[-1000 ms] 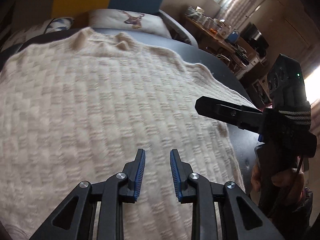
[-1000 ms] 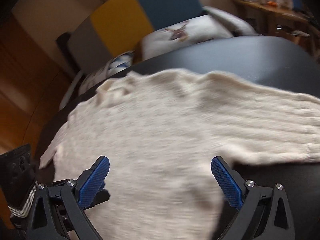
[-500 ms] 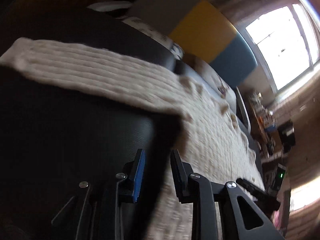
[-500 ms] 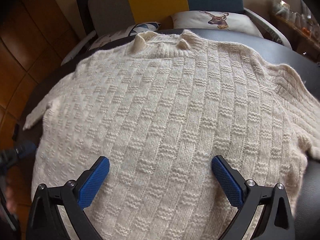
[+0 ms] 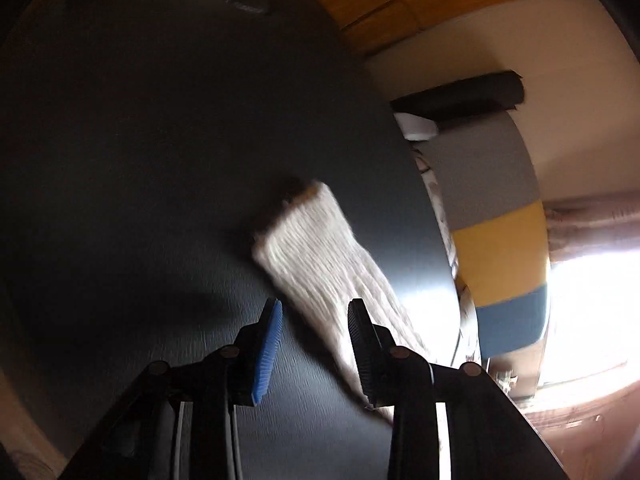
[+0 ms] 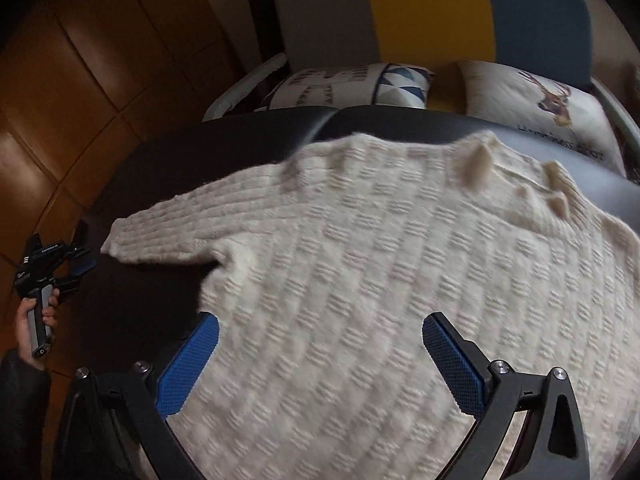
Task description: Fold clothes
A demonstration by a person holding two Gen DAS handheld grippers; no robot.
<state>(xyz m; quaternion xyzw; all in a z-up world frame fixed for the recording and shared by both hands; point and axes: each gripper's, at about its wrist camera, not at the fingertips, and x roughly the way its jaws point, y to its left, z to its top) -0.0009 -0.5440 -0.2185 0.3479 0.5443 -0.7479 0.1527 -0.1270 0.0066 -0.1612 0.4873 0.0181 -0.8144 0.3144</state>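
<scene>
Looking along your left claw (image 5: 314, 346), the view shows its jaws apart, having just been opening, with nothing clamped between them. The sleeve (image 5: 320, 264) of the cream sweater lies flat on the dark worktop (image 5: 160, 140), its cuff pointing away from you, and the nearer part of the sleeve passes behind the right-hand finger of that claw. Neither pad presses on the knit. By my judgement you have brought this claw to the sleeve end because the first fold calls for the sleeve to be carried in over the body, and the widening gap suits a bite on thick knit. The picture is smeared, so I cannot tell whether a fingertip brushes the fabric.

The right wrist view shows your right claw (image 6: 320, 364) spread wide above the lower body of the sweater (image 6: 400, 280), holding nothing. The garment lies face up across the worktop, collar toward the striped chair back (image 6: 420, 8) and the two cushions (image 6: 352, 84), one sleeve stretched out to the left of the picture. Your left hand (image 6: 38, 316) appears at that edge, with its claw just beside the cuff and apart from it. The right claw's place over the hem looks meant to steady or pinch the body while the sleeve is drawn in. Folding has not yet begun.
</scene>
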